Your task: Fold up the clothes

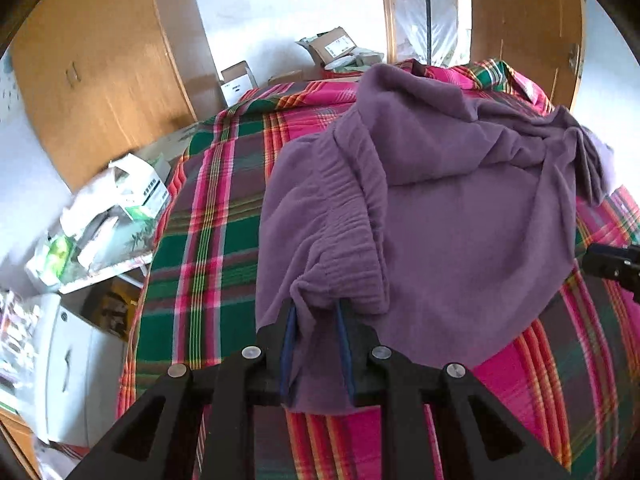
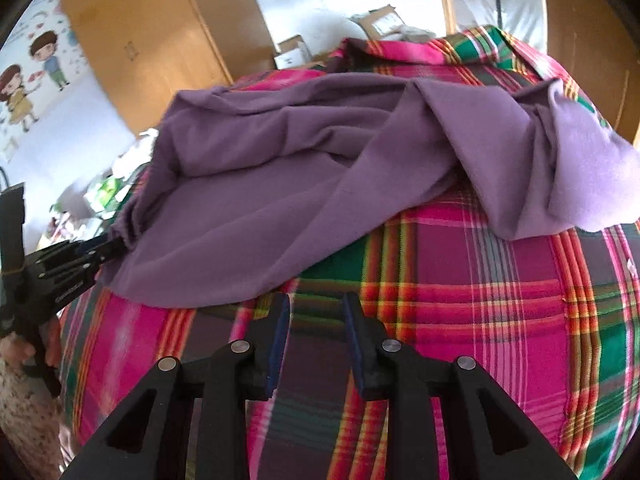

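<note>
Centrally, my left gripper (image 1: pixel 316 312) pinches the rumpled purple fleece garment's (image 1: pixel 460 220) gathered waistband. My right gripper (image 2: pixel 316 304) gapes empty over the plaid bedcover (image 2: pixel 460 300). One-sided lifting could bunch the cloth.

Both wrist views look closely forward over the plaid bedspread (image 1: pixel 208 216), sharing the purple garment (image 2: pixel 280 184).

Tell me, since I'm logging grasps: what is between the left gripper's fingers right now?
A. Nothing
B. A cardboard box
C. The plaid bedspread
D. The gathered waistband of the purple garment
D: in the left wrist view the left gripper has the purple garment bunched between its fingers at the waistband.
</note>
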### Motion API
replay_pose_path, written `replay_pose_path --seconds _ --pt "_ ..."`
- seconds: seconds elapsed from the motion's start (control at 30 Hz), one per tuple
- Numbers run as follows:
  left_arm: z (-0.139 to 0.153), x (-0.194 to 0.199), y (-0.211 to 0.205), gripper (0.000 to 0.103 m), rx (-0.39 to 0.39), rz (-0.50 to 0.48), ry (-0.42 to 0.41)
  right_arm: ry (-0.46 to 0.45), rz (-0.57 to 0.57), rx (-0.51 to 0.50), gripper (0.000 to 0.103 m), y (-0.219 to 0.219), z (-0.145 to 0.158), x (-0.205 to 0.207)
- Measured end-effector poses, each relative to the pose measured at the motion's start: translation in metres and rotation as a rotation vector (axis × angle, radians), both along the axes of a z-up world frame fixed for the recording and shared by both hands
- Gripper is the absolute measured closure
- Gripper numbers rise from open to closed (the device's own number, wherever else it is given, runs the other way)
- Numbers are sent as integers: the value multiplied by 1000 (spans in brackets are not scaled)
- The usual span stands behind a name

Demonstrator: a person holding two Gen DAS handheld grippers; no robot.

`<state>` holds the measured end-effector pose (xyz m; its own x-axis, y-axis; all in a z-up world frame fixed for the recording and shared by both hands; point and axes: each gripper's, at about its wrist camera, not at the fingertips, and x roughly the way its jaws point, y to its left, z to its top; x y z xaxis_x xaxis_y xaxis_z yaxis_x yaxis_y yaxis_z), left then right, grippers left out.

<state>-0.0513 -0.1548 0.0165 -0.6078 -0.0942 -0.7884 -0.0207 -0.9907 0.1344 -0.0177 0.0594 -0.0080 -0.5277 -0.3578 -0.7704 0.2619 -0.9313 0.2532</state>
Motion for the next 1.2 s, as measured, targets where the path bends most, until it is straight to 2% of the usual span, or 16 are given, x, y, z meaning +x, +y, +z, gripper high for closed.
replay_pose_path --seconds 0.1,0.2,0.3,0.4,0.47,0.53,0.6,0.7,0.83,1.03,1.13,1.2 --pt "0 -3 -2 83 27 12 -4 6 -43 -9 74 1 0 -6" --pt "1 -4 -11 83 73 18 0 20 -59 -59 73 2 3 -9" --pt "6 -2 -28 83 170 44 27 13 -45 -64 51 -1 3 -13" --pt "11 1 -59 83 303 132 56 14 -53 -68 51 -1 2 -17" --pt "14 5 -78 83 341 204 83 12 -59 -73 51 0 1 -19" --pt "16 10 -90 83 342 255 103 9 -65 -74 51 -1 1 -20" --pt "18 15 -92 83 358 237 104 14 -73 -73 51 -1 2 -20" --pt "21 20 -84 83 326 206 113 30 -61 -80 51 -5 6 -18" --pt "18 27 -74 83 331 182 112 19 -60 -70 51 -7 4 -18" --pt "15 32 -47 83 186 78 124 18 -62 -62 51 -9 2 -17" --pt "12 32 -31 83 70 29 141 17 -63 -58 51 -10 1 -17" --pt "9 30 -24 83 24 0 138 17 -64 -55 51 -11 0 -17"
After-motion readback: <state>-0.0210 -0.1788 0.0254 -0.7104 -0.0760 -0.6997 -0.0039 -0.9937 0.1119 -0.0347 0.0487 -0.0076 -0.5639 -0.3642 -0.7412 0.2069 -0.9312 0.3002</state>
